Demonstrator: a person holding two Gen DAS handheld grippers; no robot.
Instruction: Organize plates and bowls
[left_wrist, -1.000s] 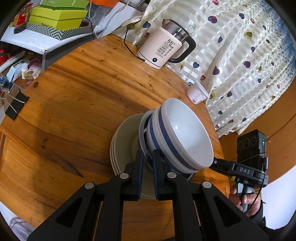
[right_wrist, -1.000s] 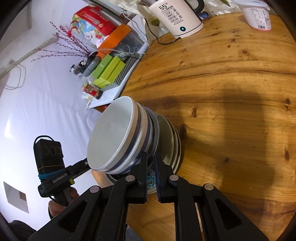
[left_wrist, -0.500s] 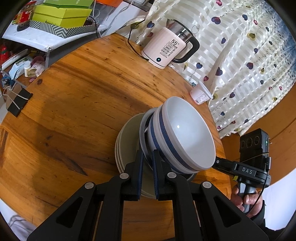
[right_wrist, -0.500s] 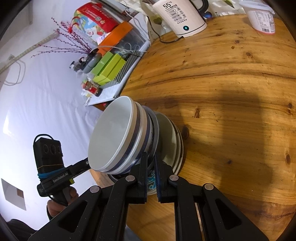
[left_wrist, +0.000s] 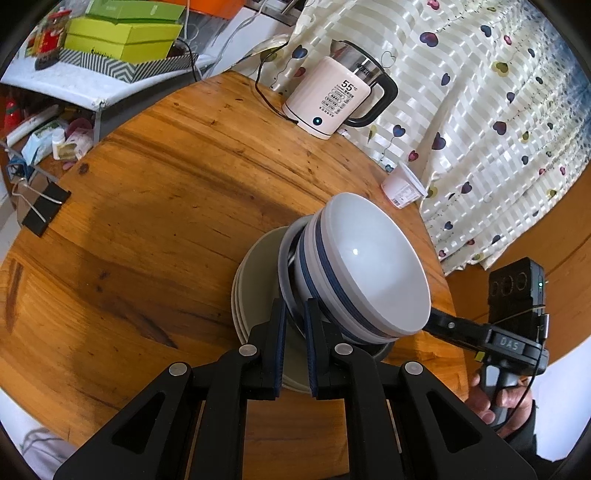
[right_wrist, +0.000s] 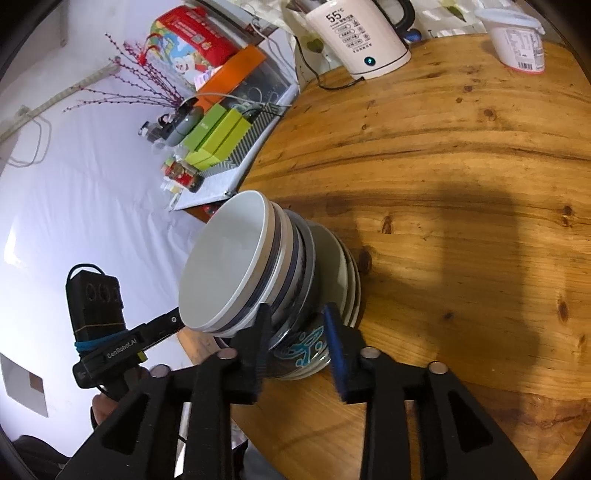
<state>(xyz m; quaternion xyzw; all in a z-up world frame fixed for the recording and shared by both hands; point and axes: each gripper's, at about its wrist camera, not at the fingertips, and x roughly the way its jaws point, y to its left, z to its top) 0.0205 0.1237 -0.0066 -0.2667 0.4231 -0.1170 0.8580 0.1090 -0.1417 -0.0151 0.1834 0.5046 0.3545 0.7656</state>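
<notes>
— Where do the dishes sit?

— On the round wooden table (left_wrist: 155, 206), near its edge. A stack of pale plates (left_wrist: 255, 266) lies flat, and the nested bowls (left_wrist: 369, 266) stand on it, white ones with blue bands on top and a dark bowl with a teal pattern (right_wrist: 303, 350) at the bottom.

— And the left gripper (left_wrist: 294, 314)?

— Its jaws are pinched on the rim of the lowest bowl, pads tight against it (the gap between them is just the rim's thickness).

— The right gripper (right_wrist: 295, 332)?

— Its jaws have just been opening. They now stand apart on either side of the patterned bowl's wall, and the right pad shows a clear gap, so nothing is gripped there.

— Anything else on the table?

— A white electric kettle (left_wrist: 332, 103) at the far edge, and a small white tub (left_wrist: 402, 186) near the heart-print curtain (left_wrist: 480, 110). A black binder clip (left_wrist: 40, 210) lies at the left rim.
</notes>
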